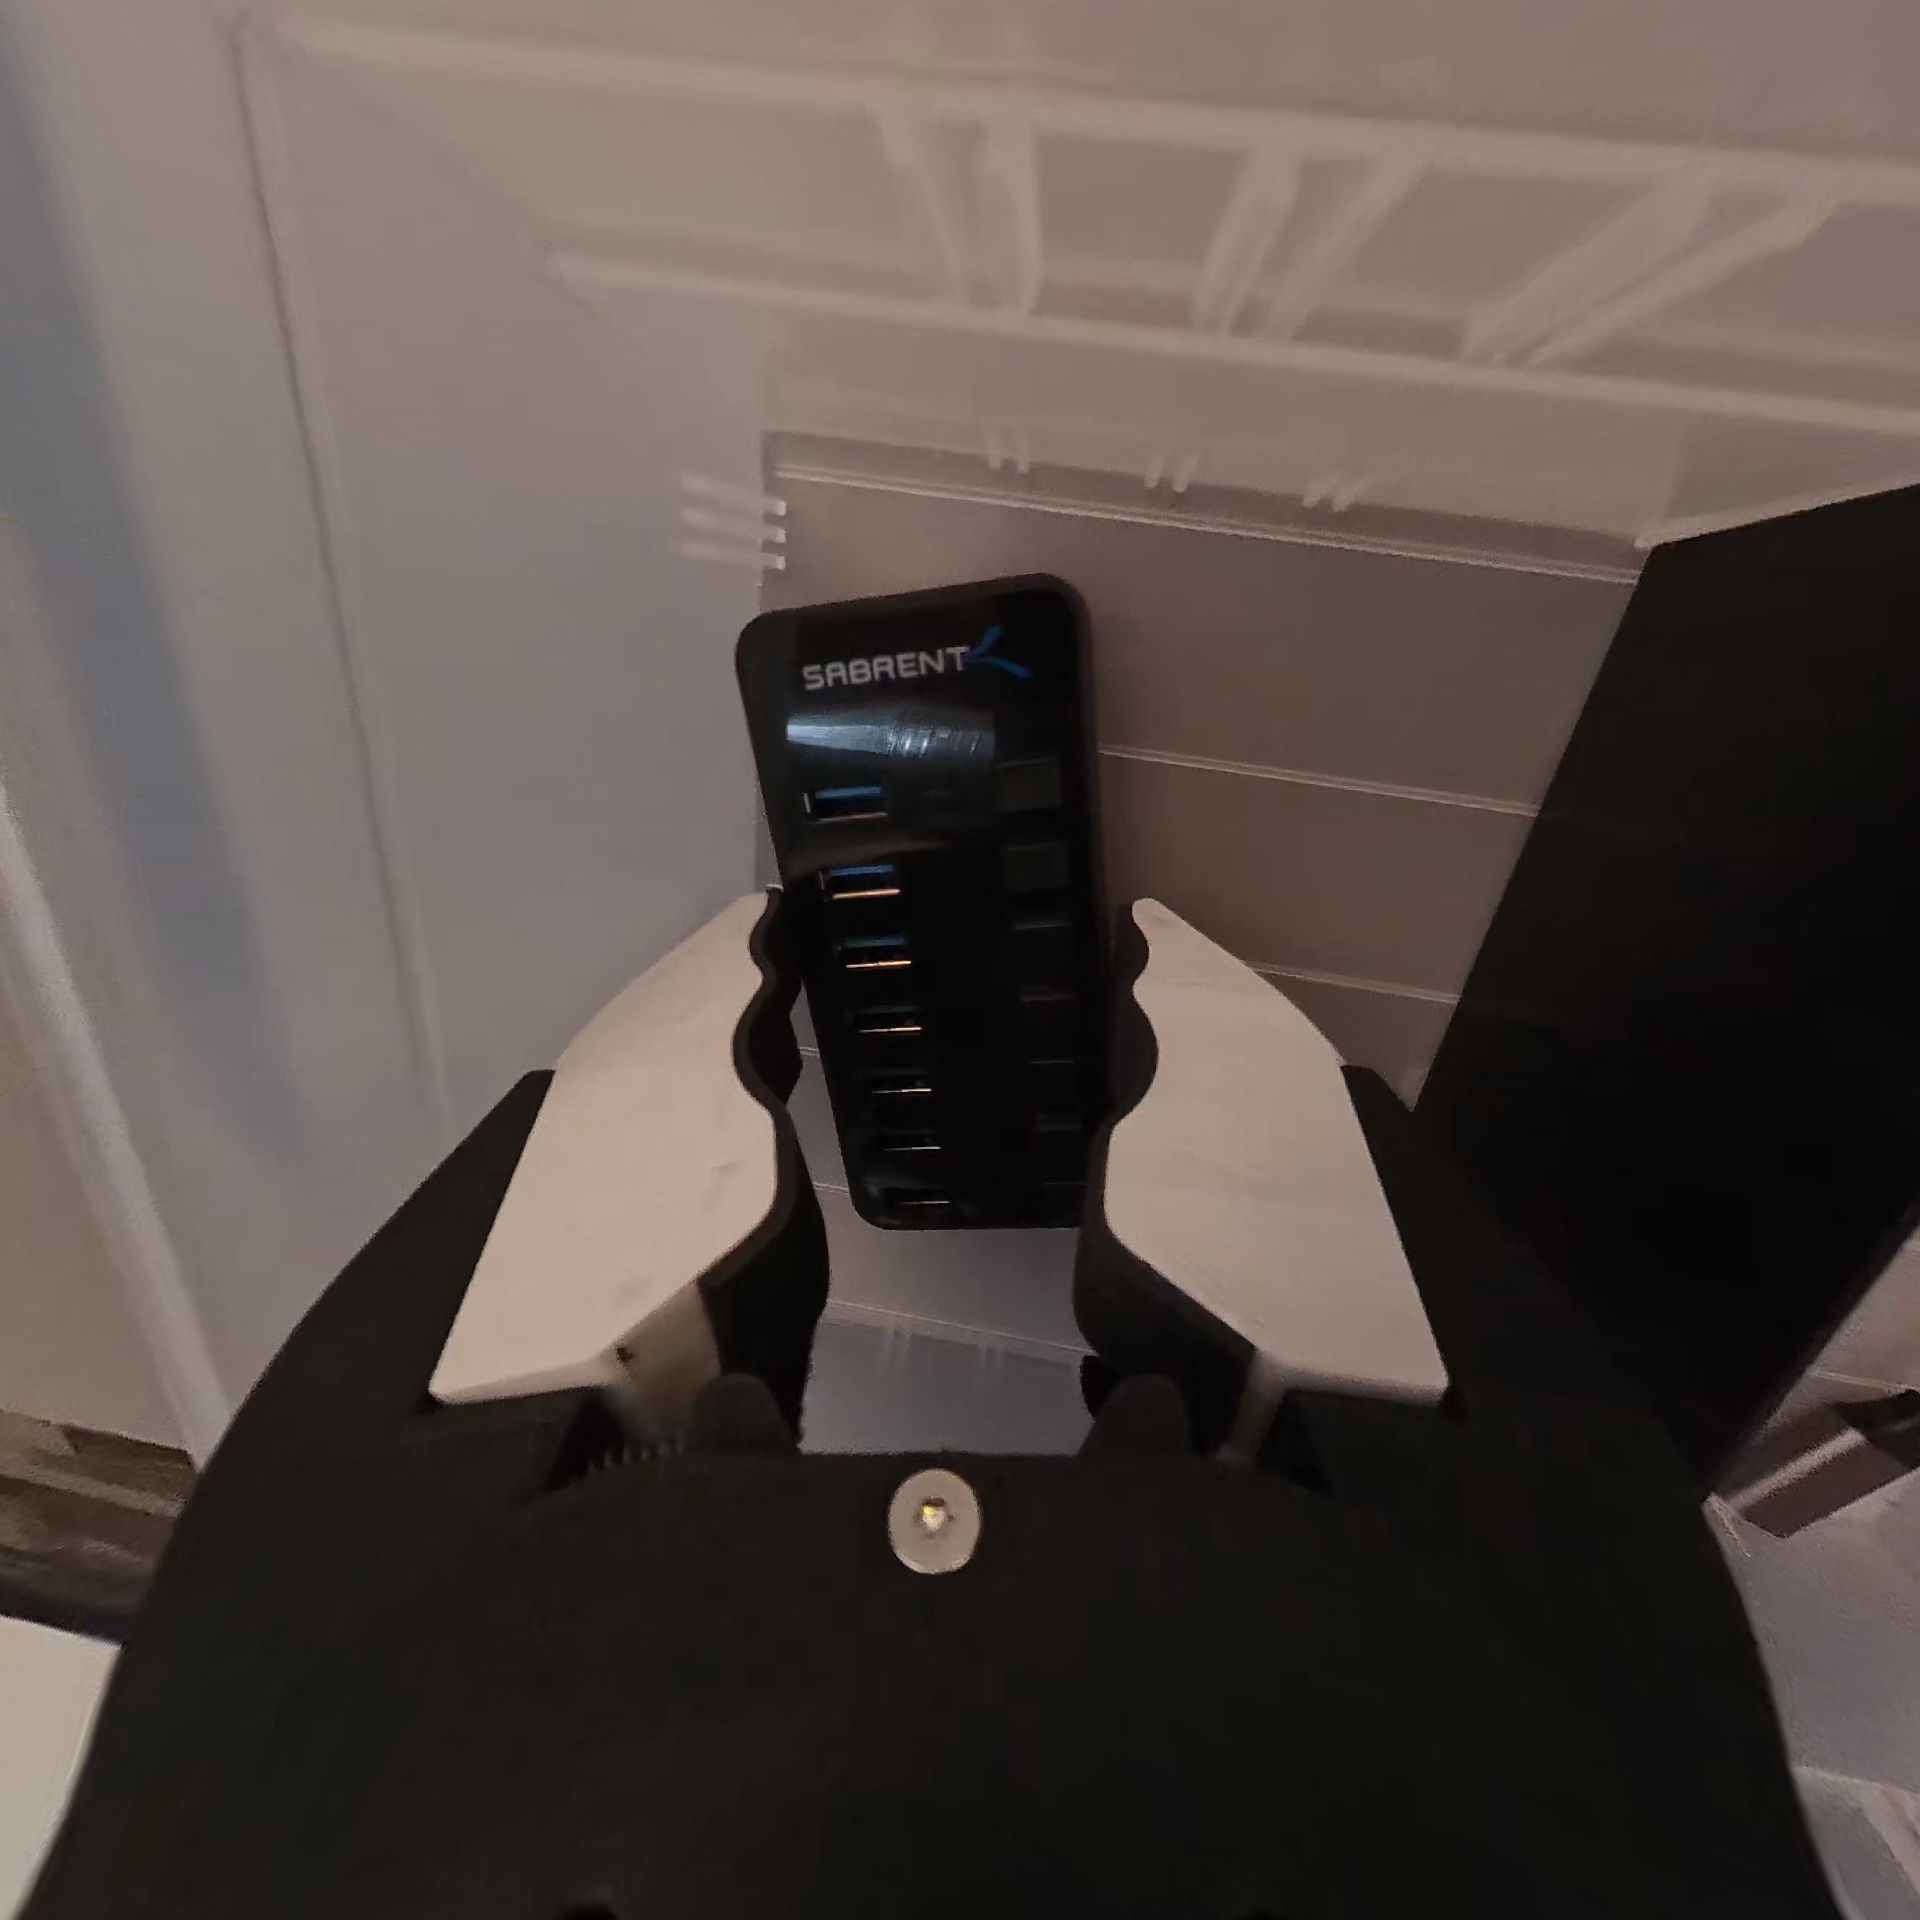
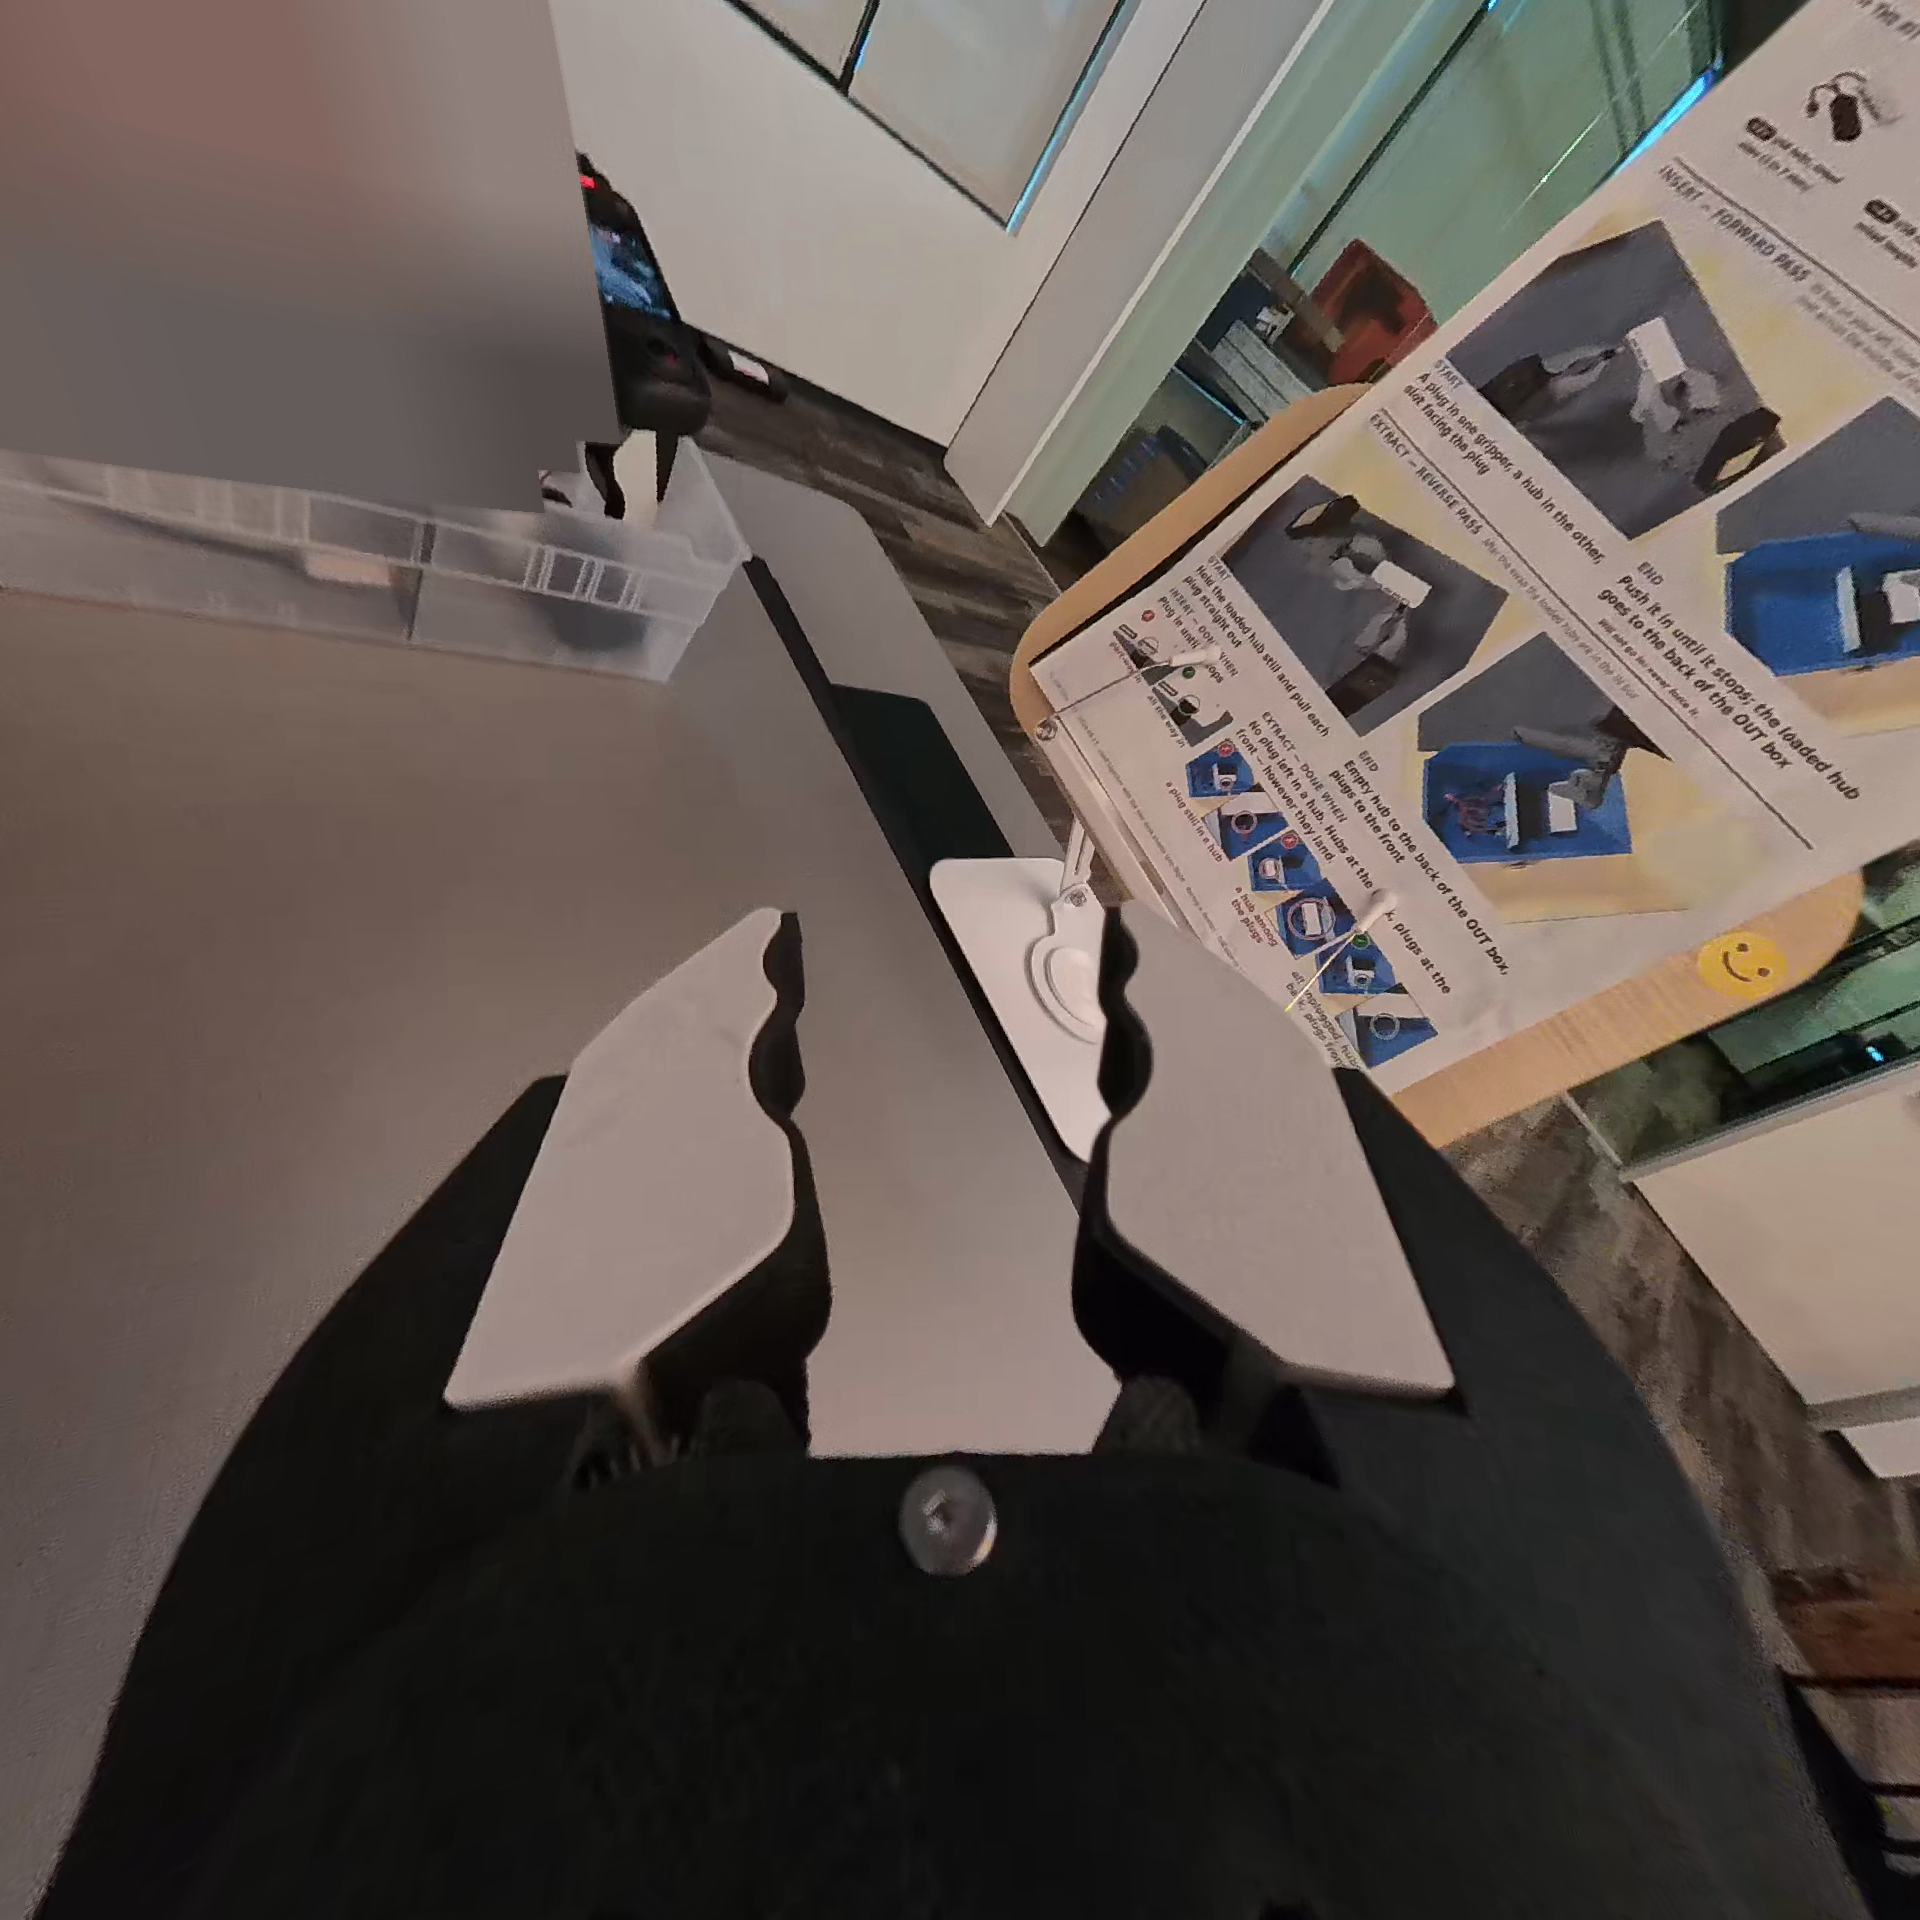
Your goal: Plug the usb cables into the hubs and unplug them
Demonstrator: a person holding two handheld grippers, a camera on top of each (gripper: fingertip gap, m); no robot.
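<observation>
L tongs [image 1: 940, 914] grip blk USB hub [image 1: 925, 894] | R tongs [image 2: 948, 930] wide, empty | clear bin [image 2: 582, 582] blurred

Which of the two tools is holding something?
The left tool. Its fingers clamp the long sides of a black USB hub. The right tool is open and empty over the grey table.

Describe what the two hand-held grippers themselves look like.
The left hand-held gripper and the right hand-held gripper look the same: a wide matte black body with a silver screw in the middle, and two pale grey, wedge-shaped fingers lined with wavy black pads on their inner edges. No cables or sleeves show.
</observation>
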